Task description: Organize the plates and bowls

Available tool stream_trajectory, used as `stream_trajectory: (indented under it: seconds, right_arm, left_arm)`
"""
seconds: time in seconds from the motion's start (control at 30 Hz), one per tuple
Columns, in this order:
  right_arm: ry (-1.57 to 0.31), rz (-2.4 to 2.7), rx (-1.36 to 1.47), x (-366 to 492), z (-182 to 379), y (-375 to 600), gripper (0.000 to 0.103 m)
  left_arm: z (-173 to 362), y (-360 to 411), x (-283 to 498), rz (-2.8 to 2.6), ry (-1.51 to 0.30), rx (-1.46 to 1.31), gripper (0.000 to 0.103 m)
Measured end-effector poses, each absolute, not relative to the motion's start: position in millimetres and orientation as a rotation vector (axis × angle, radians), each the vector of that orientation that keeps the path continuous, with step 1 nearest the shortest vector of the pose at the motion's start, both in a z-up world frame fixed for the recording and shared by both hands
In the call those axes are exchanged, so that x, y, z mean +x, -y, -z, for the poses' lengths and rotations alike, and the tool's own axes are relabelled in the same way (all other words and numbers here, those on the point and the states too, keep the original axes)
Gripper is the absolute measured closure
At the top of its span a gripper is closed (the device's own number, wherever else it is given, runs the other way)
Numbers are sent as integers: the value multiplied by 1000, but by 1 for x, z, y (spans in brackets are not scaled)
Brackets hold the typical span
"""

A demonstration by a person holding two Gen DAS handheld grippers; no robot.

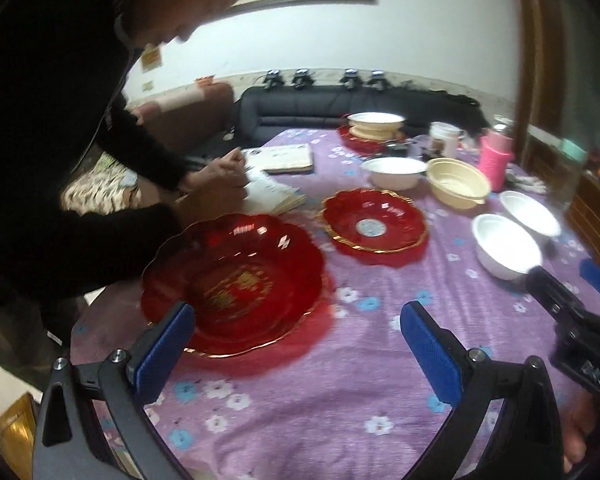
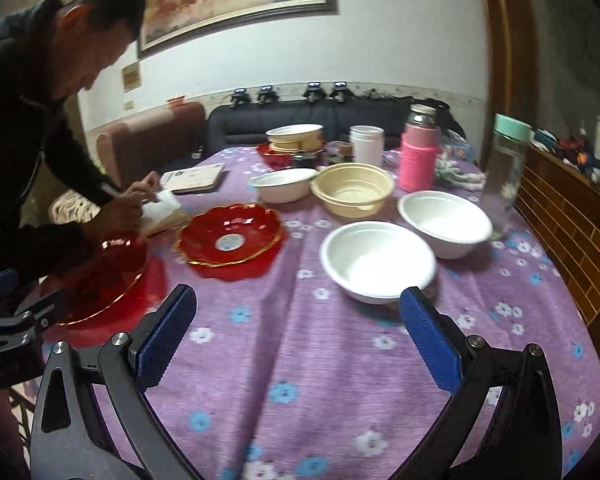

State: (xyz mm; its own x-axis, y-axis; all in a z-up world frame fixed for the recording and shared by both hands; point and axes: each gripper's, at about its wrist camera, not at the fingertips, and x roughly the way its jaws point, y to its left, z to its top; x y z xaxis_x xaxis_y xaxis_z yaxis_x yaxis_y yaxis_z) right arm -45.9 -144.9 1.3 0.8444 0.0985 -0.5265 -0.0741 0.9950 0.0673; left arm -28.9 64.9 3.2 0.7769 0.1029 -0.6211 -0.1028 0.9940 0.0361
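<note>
A large red scalloped plate (image 1: 236, 284) lies near the table's left edge, just ahead of my open, empty left gripper (image 1: 300, 324); it also shows in the right wrist view (image 2: 108, 276). A smaller red gold-rimmed plate (image 1: 374, 220) (image 2: 230, 236) lies mid-table. Two white bowls (image 2: 378, 260) (image 2: 444, 222) stand right of it, a third white bowl (image 2: 282, 184) and a cream bowl (image 2: 352, 188) behind. My right gripper (image 2: 296, 316) is open and empty, its right finger close before the nearest white bowl. Cream bowls stacked on a red plate (image 2: 294, 140) stand at the back.
A man in black (image 2: 32, 120) leans over the table's left side, writing on papers (image 2: 164, 208). A pink flask (image 2: 418, 152), white cup (image 2: 366, 144) and glass bottle (image 2: 504, 176) stand at the back right. The purple flowered cloth (image 2: 300, 360) covers the table. A wooden cabinet (image 2: 568, 232) is on the right.
</note>
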Motion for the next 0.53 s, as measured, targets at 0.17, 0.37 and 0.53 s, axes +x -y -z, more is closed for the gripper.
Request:
stream_trajectory:
  seconds: [0.17,0.37,0.53]
  right_arm:
    - [-548,-107,-8,-54,-5,124,0]
    - [-565,-116,-21,-49,-3,115,0]
    - [-583,-124,-28,-44,1,108,0]
  left_arm:
    - [9,-82,-22,-163,-702,-13,0]
    - [18,-98,-16,-211,-733,-36,0]
    - [22,-103,-14,-236,-733,-39,0]
